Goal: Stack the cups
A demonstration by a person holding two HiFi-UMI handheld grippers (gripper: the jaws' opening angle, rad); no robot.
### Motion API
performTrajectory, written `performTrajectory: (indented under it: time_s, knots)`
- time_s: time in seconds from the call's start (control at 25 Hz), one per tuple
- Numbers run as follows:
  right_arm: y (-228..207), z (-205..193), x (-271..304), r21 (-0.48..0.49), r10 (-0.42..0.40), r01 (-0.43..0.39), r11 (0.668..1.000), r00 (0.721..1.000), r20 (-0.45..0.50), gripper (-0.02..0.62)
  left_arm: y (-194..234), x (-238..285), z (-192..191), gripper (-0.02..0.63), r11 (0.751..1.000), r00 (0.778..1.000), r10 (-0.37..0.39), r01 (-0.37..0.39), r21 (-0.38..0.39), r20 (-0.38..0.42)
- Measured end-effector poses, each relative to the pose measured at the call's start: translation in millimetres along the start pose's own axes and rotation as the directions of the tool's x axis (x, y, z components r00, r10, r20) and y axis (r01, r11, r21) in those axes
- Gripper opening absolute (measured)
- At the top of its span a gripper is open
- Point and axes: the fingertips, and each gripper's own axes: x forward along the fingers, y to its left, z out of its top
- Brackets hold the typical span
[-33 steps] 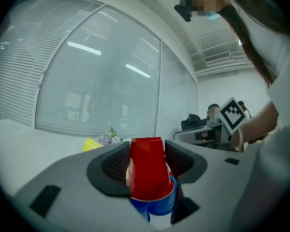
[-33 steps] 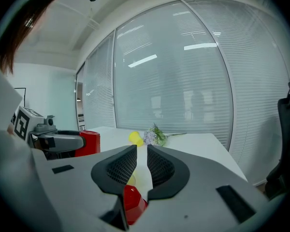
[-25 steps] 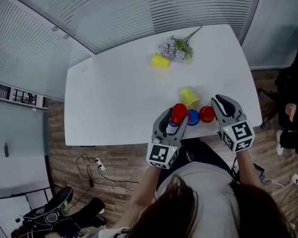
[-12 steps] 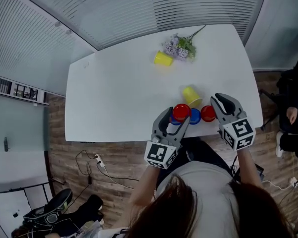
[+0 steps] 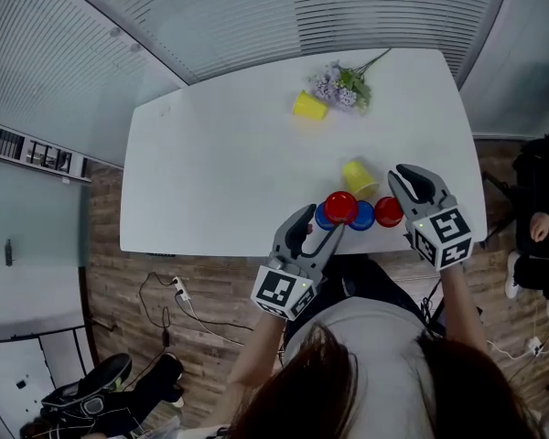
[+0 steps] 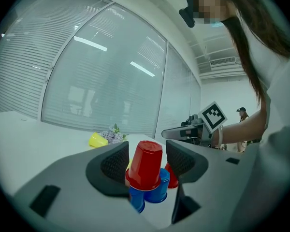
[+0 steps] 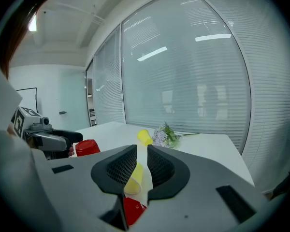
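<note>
Wide apart and gripping nothing, the left gripper's (image 5: 317, 227) jaws have just been opening, then eased in a touch. The top red cup (image 6: 146, 164) stands between them, clear of one pad, though I cannot tell whether its rim brushes the other. Jaws on the right gripper (image 7: 142, 151) are almost together, a thin slit with nothing in it.

Everything rests on the white table (image 5: 220, 172). Well beyond the stack (image 5: 339, 210) lie the flowers (image 5: 343, 88), with the far yellow cup (image 5: 309, 106) beside them. The stack itself is that upturned red cup on a blue cup (image 6: 137, 199), close to the table's near edge. Just right of the stack stands a second blue cup (image 5: 360, 216), then the other red cup (image 5: 388, 211). The near yellow cup (image 5: 358, 177) sits just behind.

Likely trouble: drawing the left gripper back crookedly could hook the red rim and tip the stack off the edge.
</note>
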Motion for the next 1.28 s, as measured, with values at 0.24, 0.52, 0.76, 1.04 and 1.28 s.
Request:
performTrajectory:
  time_s: [0.24,0.52,0.76,1.04,1.28]
  knots:
    - [9,-1,19,-0.001,0.063,-0.064,0.998,0.995,-0.078,0.094,20,-15,5,0.198,0.998,0.999,0.053,-0.053,-0.015,0.012]
    - [9,-2,39,0.061,0.162,-0.152,0.986,0.957,-0.24,0.106,47,-24,12,0.133,0.994,0.994,0.108,-0.108,-0.029,0.023]
    - [18,-6,61,0.114,0.268,-0.243,0.963,0.877,-0.399,0.147,82,-30,9,0.049,0.982,0.984,0.176,-0.175,-0.067,0.006]
    - [25,-37,91,0.229,0.359,-0.276,0.933,0.734,-0.576,0.18,119,-27,1,0.032,0.972,0.976,0.217,-0.218,-0.087,-0.015]
    - [21,-68,109,0.367,0.419,-0.211,0.906,0.574,-0.704,0.244,129,-18,-8,0.032,0.974,0.979,0.198,-0.201,-0.102,-0.037]
